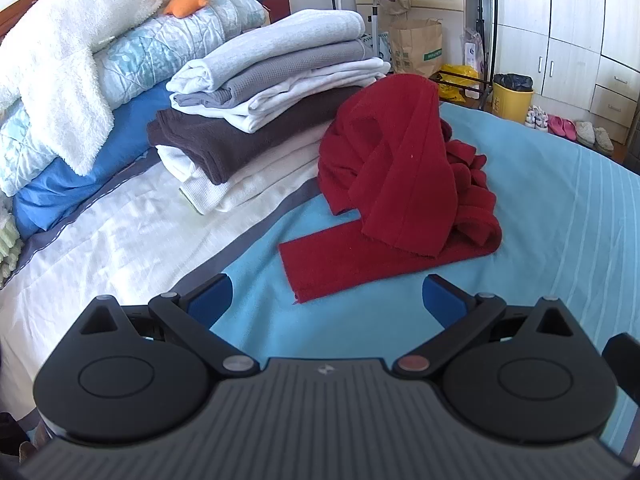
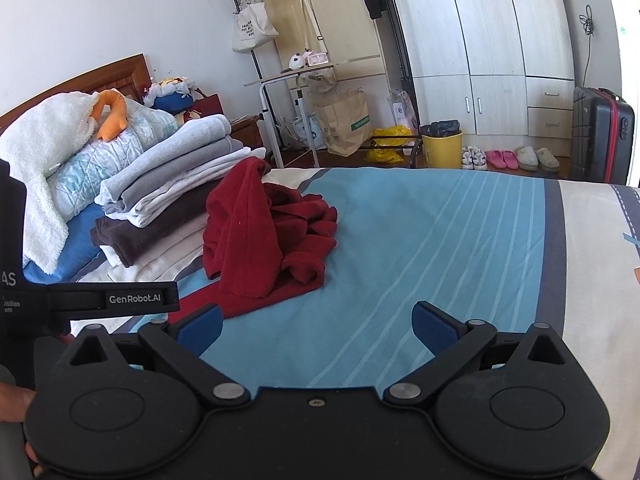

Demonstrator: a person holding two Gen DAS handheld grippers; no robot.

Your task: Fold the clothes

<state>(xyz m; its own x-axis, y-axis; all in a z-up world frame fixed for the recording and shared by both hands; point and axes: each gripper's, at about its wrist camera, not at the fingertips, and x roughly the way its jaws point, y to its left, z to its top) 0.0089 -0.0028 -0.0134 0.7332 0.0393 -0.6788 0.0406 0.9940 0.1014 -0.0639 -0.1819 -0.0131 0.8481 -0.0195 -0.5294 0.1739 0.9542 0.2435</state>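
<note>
A crumpled dark red garment [image 1: 404, 196] lies on the blue bedspread [image 1: 560, 208], with one flat strip reaching toward me. It also shows in the right wrist view [image 2: 264, 232]. A stack of folded clothes [image 1: 272, 108] in white, grey and dark brown stands just left of it, also in the right wrist view [image 2: 168, 200]. My left gripper [image 1: 326, 300] is open and empty, just short of the red strip's near end. My right gripper [image 2: 316, 324] is open and empty over the blue bedspread [image 2: 440, 232], to the right of the red garment.
Rolled bedding and a white fleece blanket [image 1: 60, 60] lie at the headboard end. Beyond the bed stand a yellow bin [image 2: 442, 148], a paper bag [image 2: 344, 124], a small table [image 2: 296, 76], shoes [image 2: 504, 158], a wardrobe [image 2: 500, 40] and a suitcase [image 2: 600, 136].
</note>
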